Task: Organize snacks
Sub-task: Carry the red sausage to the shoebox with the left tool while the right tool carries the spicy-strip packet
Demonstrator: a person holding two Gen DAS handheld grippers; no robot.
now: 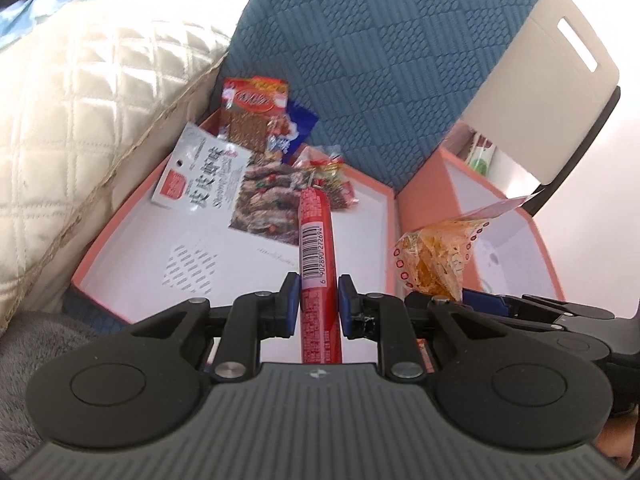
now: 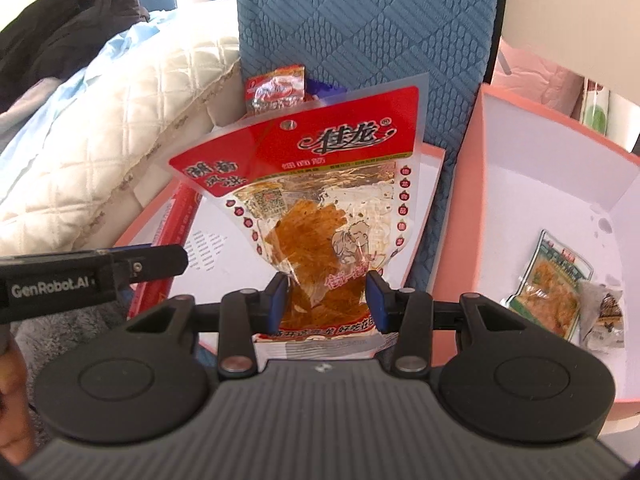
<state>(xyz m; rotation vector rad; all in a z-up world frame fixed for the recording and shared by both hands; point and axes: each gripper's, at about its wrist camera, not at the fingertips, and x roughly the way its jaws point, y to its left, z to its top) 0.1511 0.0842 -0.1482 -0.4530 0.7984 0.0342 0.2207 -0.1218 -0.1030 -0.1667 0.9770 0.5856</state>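
Left hand-held gripper (image 1: 319, 288) clamps sausage stick (image 1: 316, 248) — right hand-held gripper (image 2: 327, 288) pinches spicy-strip packet (image 2: 316, 200).

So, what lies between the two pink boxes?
The blue cushion comes down between the left pink box and the right pink box; the right wrist view shows it best.

Bright daylight, both views. Background blown out to white at 1–3 o'clock. Glare on quilted cushion (image 1: 100, 112) at 10 o'clock. Fisheye bending strong at edges. Near foreground slightly soft; centre sharp. Shadows faint.
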